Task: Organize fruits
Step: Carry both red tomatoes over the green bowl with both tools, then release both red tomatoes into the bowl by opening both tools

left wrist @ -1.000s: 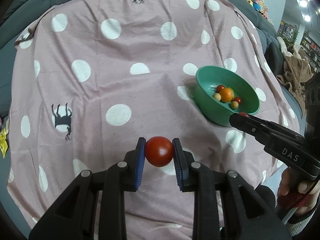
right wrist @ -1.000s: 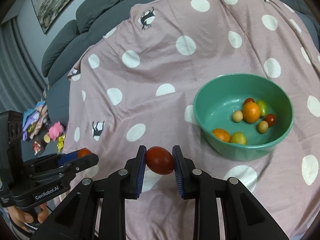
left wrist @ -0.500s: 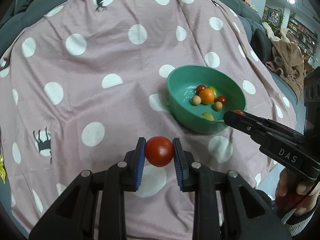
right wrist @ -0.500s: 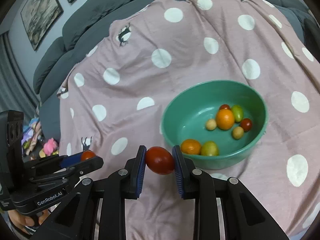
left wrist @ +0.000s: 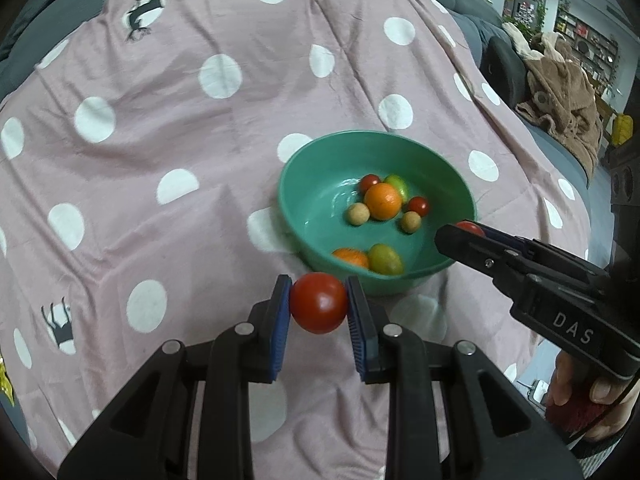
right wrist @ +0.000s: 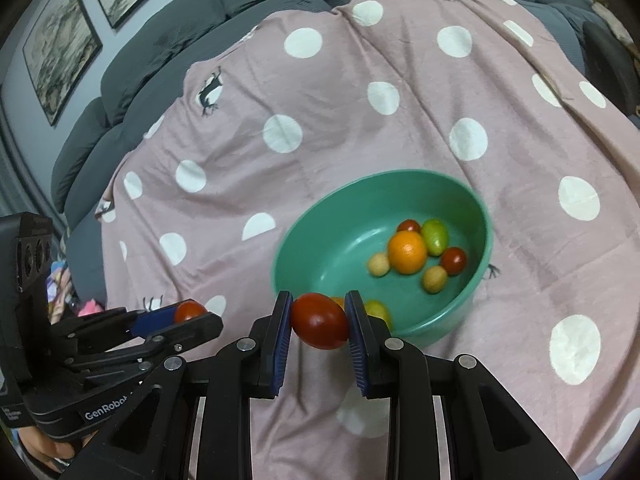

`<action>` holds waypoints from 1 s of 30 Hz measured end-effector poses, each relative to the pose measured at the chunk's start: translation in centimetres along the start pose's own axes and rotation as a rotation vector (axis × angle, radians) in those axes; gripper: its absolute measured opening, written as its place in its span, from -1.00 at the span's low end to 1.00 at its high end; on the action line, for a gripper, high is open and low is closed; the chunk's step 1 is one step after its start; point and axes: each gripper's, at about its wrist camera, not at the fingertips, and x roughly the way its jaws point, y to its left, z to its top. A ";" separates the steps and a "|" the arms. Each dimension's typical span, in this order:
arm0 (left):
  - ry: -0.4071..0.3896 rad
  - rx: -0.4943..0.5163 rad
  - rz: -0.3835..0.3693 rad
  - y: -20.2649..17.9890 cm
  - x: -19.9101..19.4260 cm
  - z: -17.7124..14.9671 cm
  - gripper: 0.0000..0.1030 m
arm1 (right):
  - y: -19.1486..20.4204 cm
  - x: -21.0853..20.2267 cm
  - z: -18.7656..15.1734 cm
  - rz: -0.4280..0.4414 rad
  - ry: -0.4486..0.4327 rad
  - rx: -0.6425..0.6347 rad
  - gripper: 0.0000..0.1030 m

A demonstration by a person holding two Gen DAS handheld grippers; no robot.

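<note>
A green bowl (left wrist: 304, 184) rests on a pink polka-dot cloth (left wrist: 180, 128) draped over a grey sofa (right wrist: 160, 60). The bowl contains small fruits, including an orange (left wrist: 383, 201). The left claw (left wrist: 319, 312) is clamped on a round red tomato (left wrist: 319, 303) just short of the bowl's near rim. The right claw (right wrist: 319, 322) is clamped on an oval red tomato (right wrist: 320, 321), overlapping the bowl's near rim in its own view.

Black fingers (left wrist: 362, 320), blue ribbed pads (left wrist: 280, 320)
</note>
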 end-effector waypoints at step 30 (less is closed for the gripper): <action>0.092 0.089 0.020 -3.0 9.3 4.7 -0.07 | -4.5 5.3 2.8 -0.249 0.083 -0.078 -0.44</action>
